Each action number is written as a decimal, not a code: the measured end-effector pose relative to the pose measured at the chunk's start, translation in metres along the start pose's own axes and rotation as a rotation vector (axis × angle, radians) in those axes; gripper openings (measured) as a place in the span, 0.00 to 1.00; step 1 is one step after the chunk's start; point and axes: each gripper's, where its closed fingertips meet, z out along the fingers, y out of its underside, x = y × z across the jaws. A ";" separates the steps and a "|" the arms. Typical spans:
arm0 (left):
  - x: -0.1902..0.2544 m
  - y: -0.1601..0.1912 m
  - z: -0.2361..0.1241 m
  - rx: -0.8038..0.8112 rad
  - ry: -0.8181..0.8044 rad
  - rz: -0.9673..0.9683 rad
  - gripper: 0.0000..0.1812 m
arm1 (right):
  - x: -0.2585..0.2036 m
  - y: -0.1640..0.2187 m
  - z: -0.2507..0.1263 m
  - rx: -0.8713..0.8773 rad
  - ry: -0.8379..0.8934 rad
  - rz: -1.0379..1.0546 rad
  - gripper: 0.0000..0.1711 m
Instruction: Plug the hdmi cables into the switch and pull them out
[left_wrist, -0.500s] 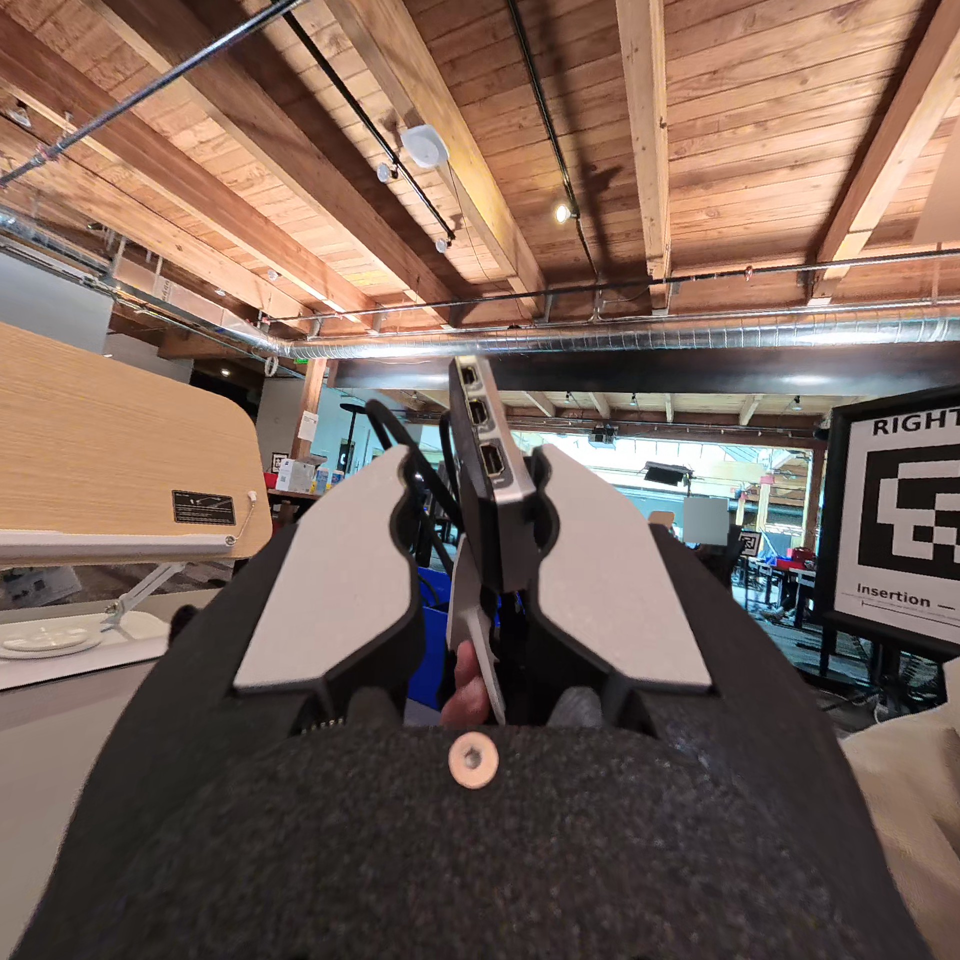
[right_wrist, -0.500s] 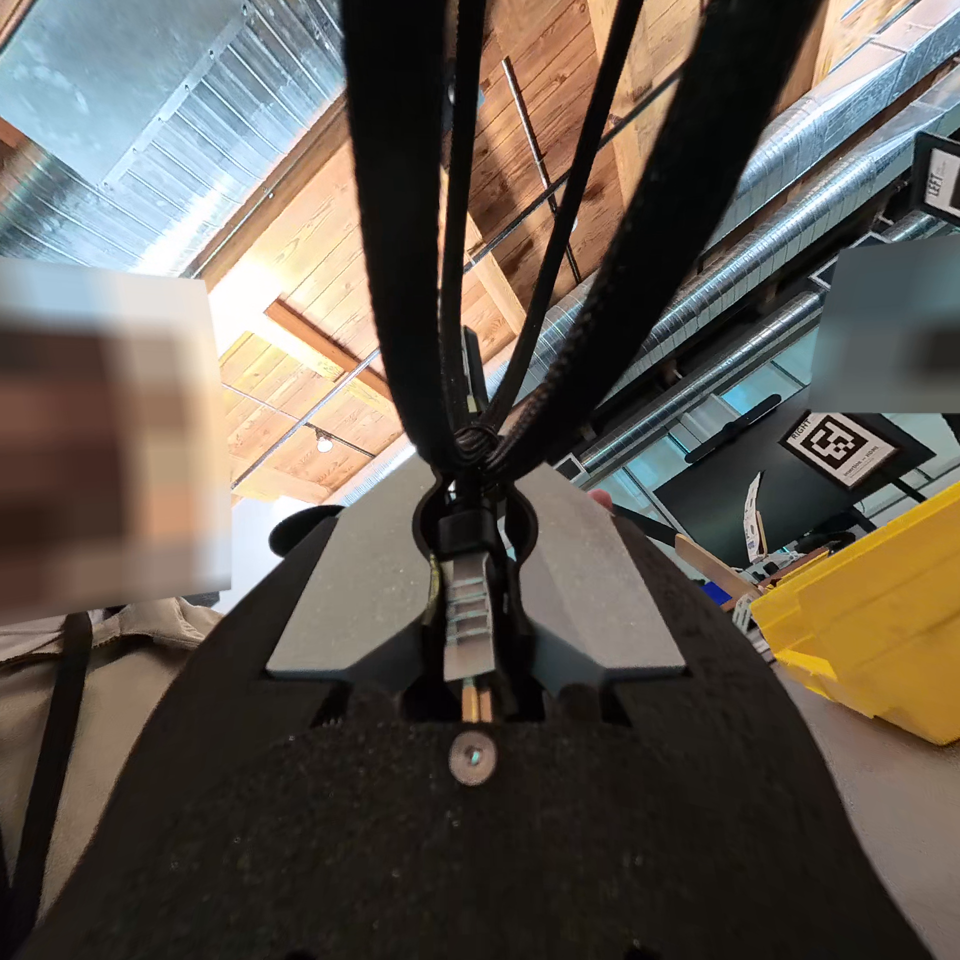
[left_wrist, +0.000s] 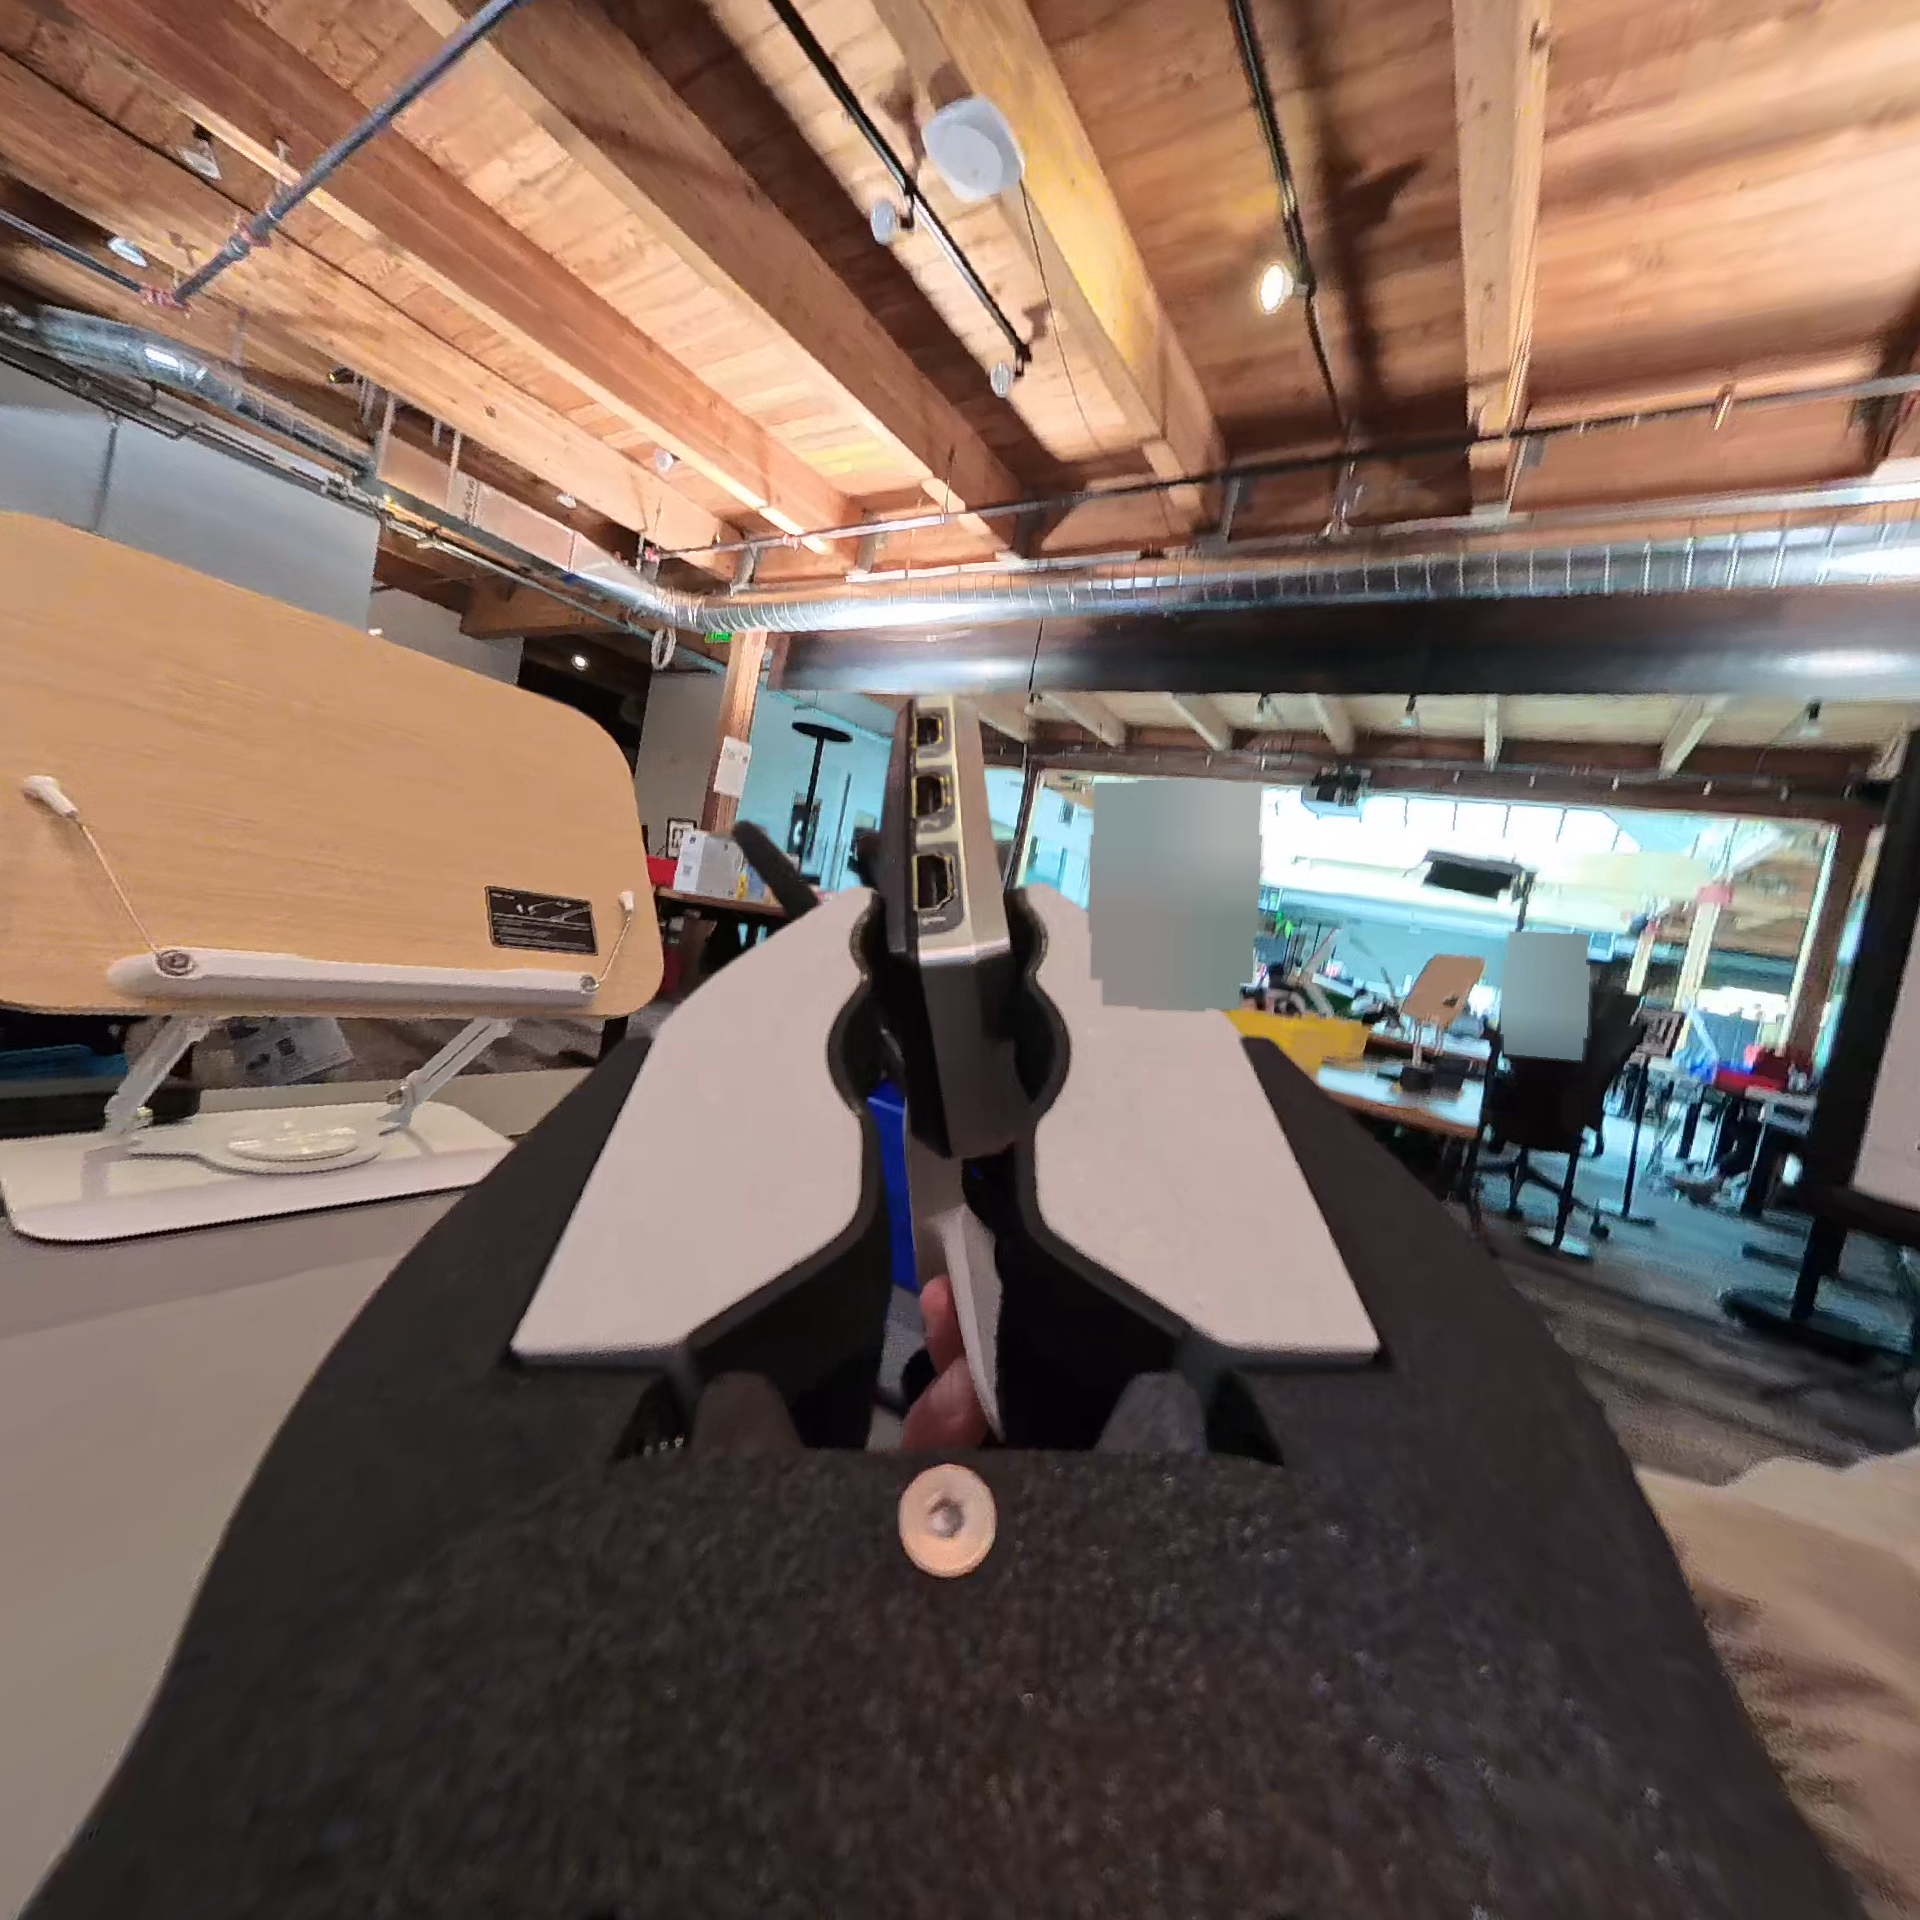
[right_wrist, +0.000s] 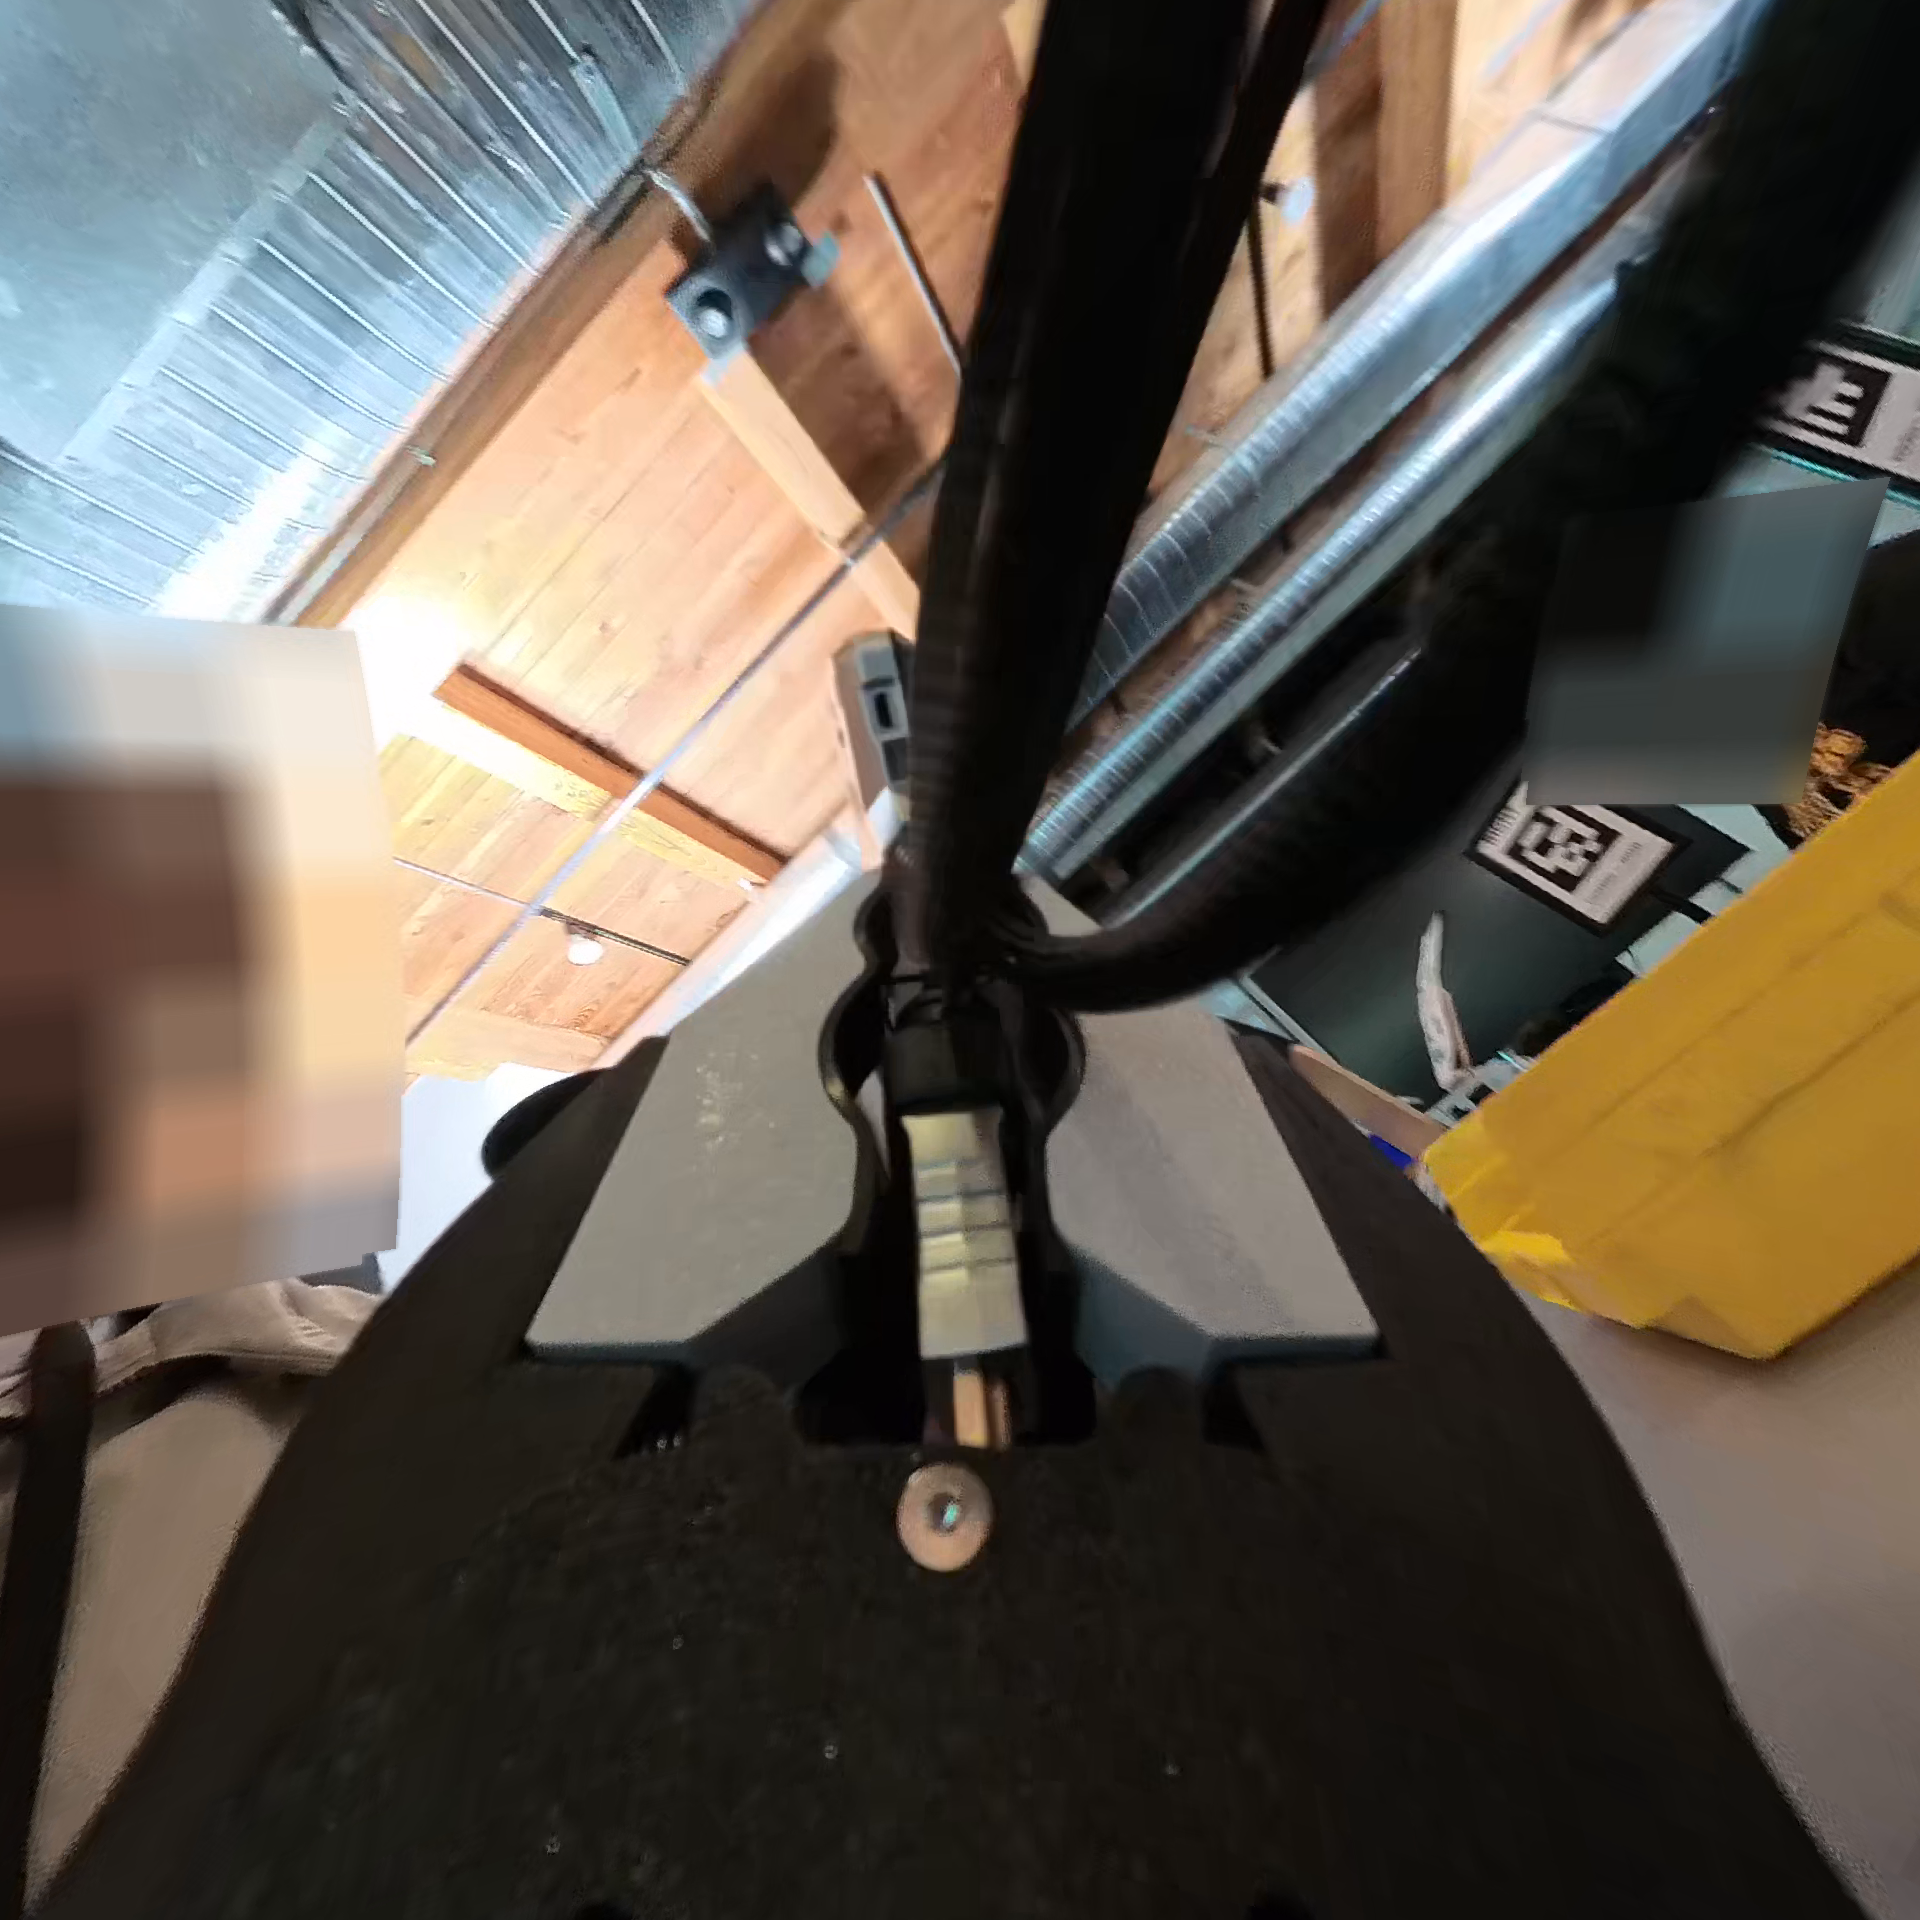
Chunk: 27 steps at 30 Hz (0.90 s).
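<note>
The left gripper (left_wrist: 951, 997) is closed on the switch (left_wrist: 951, 914), its two fingers pressing the flat sides of the lower body. The switch is a slim box, black on the gripped body with a silver edge face carrying three ports stacked in a row. Its long axis runs away from the gripper, upward and forward toward the ceiling beams, and the port edge faces the camera and slightly to the right. A white strip and a fingertip show in the gap below the switch. The right gripper (right_wrist: 961, 1039) is closed on the plug (right_wrist: 961, 1226) of a cable (right_wrist: 1049, 468). The plug has a ribbed silver shell, a black collar at the fingertips and a metal tip pointing back toward the camera. Its long axis lies along the fingers. The black braided cable leaves the fingertips upward in a bundle, with one strand looping to the right. Beside the left gripper, a tilted wooden stand (left_wrist: 281, 790) sits on the table (left_wrist: 156, 1351). A yellow bin (right_wrist: 1714, 1122) stands to the right of the right gripper.
</note>
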 end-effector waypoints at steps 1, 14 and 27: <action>-0.003 -0.001 0.001 -0.020 0.007 0.025 0.11 | 0.005 0.001 0.000 -0.020 0.034 -0.012 0.12; -0.029 -0.041 0.023 -0.255 0.105 0.753 0.11 | 0.025 -0.004 -0.023 -0.678 0.400 -0.637 0.34; -0.027 0.025 -0.047 -0.593 0.222 1.064 0.11 | 0.029 0.023 -0.150 -1.330 0.462 -0.639 0.31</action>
